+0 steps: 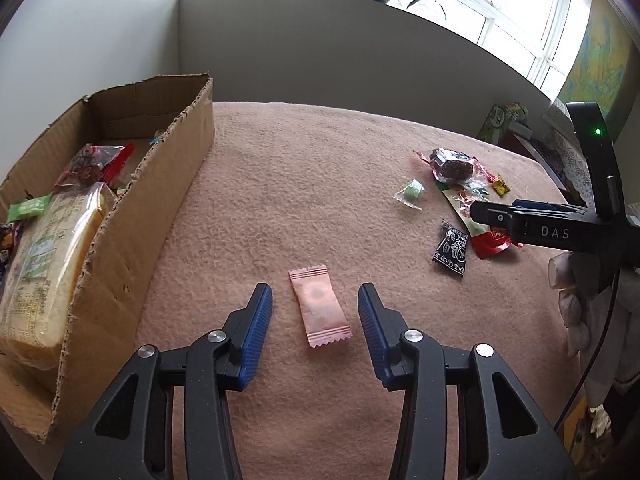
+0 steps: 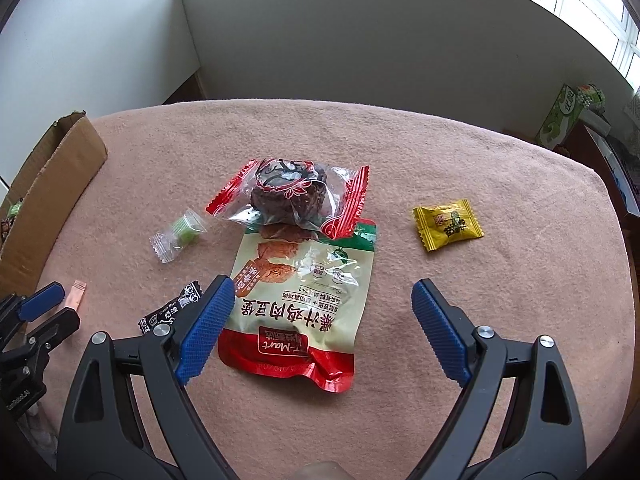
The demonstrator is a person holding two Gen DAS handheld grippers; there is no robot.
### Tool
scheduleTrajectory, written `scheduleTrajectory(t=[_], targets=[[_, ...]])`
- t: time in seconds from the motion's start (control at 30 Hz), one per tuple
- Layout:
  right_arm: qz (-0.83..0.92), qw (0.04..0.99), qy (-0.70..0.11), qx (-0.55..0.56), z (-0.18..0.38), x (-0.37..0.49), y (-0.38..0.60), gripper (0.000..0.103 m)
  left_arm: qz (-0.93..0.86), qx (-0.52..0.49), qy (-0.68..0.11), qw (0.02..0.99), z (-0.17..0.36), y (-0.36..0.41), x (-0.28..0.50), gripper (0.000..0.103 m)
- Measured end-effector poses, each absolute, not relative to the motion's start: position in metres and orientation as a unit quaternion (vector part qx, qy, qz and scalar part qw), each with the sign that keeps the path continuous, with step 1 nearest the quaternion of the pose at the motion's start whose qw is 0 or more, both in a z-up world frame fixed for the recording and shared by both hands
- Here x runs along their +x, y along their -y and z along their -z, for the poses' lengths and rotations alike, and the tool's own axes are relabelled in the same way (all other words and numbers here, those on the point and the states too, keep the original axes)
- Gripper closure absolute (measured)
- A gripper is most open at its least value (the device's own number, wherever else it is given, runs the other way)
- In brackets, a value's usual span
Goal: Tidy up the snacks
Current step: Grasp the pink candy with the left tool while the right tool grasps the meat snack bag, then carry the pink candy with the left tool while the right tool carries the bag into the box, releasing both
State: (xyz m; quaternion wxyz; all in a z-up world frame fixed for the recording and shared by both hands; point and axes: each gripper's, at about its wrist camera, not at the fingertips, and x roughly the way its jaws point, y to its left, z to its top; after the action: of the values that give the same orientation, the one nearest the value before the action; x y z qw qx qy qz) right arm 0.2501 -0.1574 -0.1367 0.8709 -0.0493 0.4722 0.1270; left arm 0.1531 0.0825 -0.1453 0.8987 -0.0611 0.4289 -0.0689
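My left gripper (image 1: 315,292) is open, its fingers on either side of a pink candy wrapper (image 1: 320,309) lying on the pink cloth; the wrapper also shows in the right wrist view (image 2: 76,294). My right gripper (image 2: 323,289) is open over a cream and red snack pouch (image 2: 304,300). A clear red-edged bag with a dark cake (image 2: 292,198) lies partly on the pouch's far end. A green candy (image 2: 180,234), a black candy (image 2: 168,314) and a yellow candy (image 2: 448,224) lie around them. The cardboard box (image 1: 176,160) at left holds a bread pack (image 1: 48,264) and small snacks.
The table is covered by a pink cloth (image 1: 304,168) and stands against a grey wall. A green carton (image 2: 560,120) and clutter sit off the far right edge. The right gripper's body (image 1: 560,232) reaches in from the right of the left wrist view.
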Motion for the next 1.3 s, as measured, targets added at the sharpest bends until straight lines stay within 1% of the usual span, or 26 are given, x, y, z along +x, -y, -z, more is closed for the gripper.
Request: scheduleTrajectory(t=[0.03, 0.13, 0.17, 0.23, 0.37, 0.43, 0.47, 0.5, 0.57, 0.7, 0.8, 1.0, 1.3], targets=[[-0.127, 0.871, -0.473, -0.051, 0.138, 0.251, 0.155, 0.011, 0.069, -0.060, -0.429, 0.899, 0.146, -0.082, 0.153, 0.060], [-0.128, 0.868, -0.477, -0.054, 0.142, 0.254, 0.149, 0.011, 0.068, -0.056, -0.429, 0.899, 0.149, -0.081, 0.154, 0.067], [-0.129, 0.867, -0.478, -0.056, 0.142, 0.255, 0.146, 0.011, 0.068, -0.056, -0.429, 0.899, 0.149, -0.081, 0.154, 0.072], [-0.131, 0.865, -0.480, -0.064, 0.145, 0.257, 0.142, 0.011, 0.067, -0.055, -0.429, 0.899, 0.150, -0.081, 0.156, 0.078], [-0.138, 0.864, -0.479, -0.072, 0.145, 0.255, 0.135, 0.011, 0.066, -0.054, -0.427, 0.900, 0.150, -0.081, 0.156, 0.083], [-0.141, 0.863, -0.480, -0.071, 0.145, 0.254, 0.135, 0.011, 0.068, -0.057, -0.427, 0.900, 0.150, -0.081, 0.157, 0.083], [-0.143, 0.863, -0.478, -0.075, 0.145, 0.253, 0.133, 0.016, 0.069, -0.059, -0.427, 0.900, 0.150, -0.082, 0.157, 0.083], [-0.147, 0.863, -0.476, -0.079, 0.144, 0.251, 0.132, 0.022, 0.070, -0.060, -0.427, 0.900, 0.151, -0.081, 0.159, 0.084], [-0.153, 0.861, -0.477, -0.089, 0.142, 0.248, 0.131, 0.024, 0.070, -0.062, -0.427, 0.900, 0.151, -0.081, 0.159, 0.085], [-0.161, 0.861, -0.475, -0.088, 0.138, 0.243, 0.133, 0.035, 0.070, -0.066, -0.425, 0.900, 0.151, -0.083, 0.158, 0.085], [-0.163, 0.861, -0.473, -0.087, 0.137, 0.238, 0.135, 0.038, 0.072, -0.067, -0.425, 0.900, 0.149, -0.083, 0.156, 0.085], [-0.170, 0.865, -0.467, -0.070, 0.135, 0.232, 0.149, 0.040, 0.076, -0.075, -0.422, 0.900, 0.144, -0.087, 0.152, 0.085], [-0.179, 0.881, -0.432, -0.067, 0.098, 0.208, 0.165, 0.040, 0.086, -0.085, -0.407, 0.905, 0.126, -0.096, 0.138, 0.085]])
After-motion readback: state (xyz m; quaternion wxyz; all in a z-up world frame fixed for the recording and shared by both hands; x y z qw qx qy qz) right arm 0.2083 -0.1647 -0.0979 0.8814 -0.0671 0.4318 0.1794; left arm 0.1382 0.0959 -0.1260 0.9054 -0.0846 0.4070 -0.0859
